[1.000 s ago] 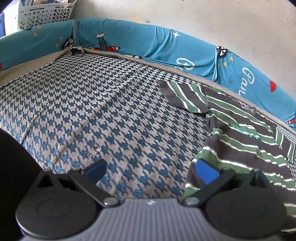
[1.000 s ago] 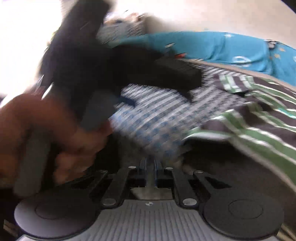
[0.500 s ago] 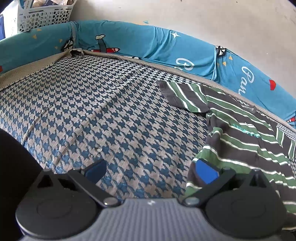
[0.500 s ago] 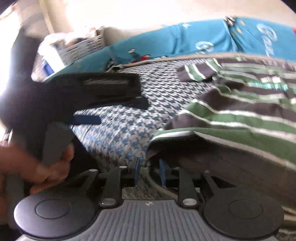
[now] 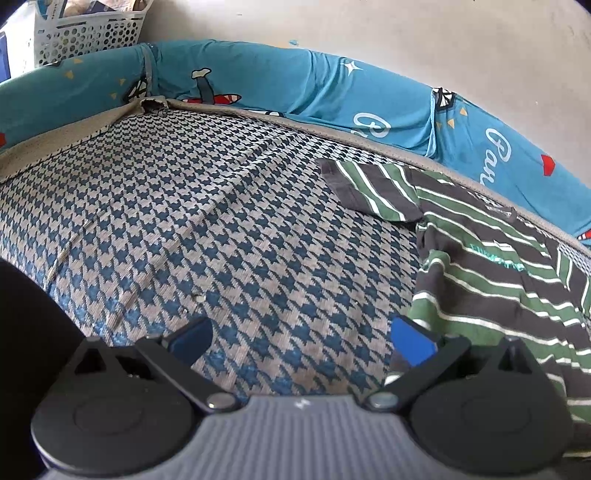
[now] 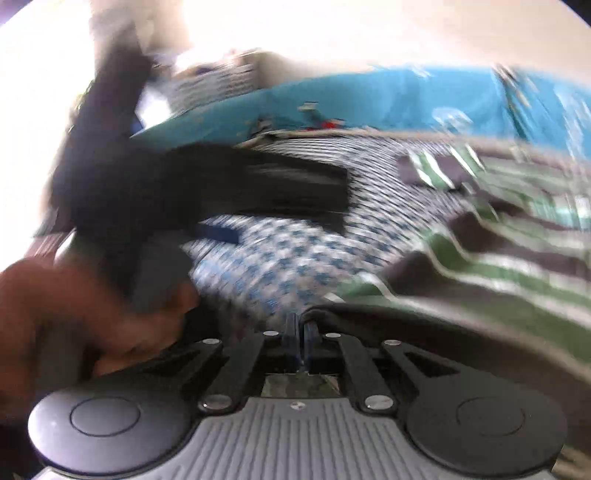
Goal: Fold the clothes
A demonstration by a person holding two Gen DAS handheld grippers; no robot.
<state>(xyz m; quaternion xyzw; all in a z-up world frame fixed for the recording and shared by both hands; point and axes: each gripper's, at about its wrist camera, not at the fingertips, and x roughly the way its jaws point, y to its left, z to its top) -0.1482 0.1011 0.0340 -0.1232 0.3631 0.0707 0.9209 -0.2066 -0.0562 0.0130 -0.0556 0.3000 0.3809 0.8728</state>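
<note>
Striped short-sleeved shirt (image 5: pixel 491 266) in dark grey, green and white lies crumpled on the right part of a blue and beige houndstooth woven mat (image 5: pixel 207 221). One sleeve is spread flat toward the far edge of the mat. A turquoise printed fabric bumper (image 5: pixel 295 81) with cartoon figures and white letters runs along the far side of the mat, and behind it stands a plain pale wall (image 5: pixel 406 33). A white perforated plastic basket (image 5: pixel 85 33) stands in the far left corner, behind the bumper.

The left gripper (image 5: pixel 301 339) hangs low over the mat with its blue-padded fingers (image 5: pixel 412 341) wide apart and nothing between them. The right finger is over the near edge of the shirt, the left one over bare mat.

The right wrist view is blurred. The right gripper (image 6: pixel 300 334) has its two fingers pressed almost together, and a dark fold of the shirt's hem comes down just at their tips; it seems pinched there. In this view the left hand (image 6: pixel 74 317) holds the handle of the left gripper, just beside the shirt's edge.
</note>
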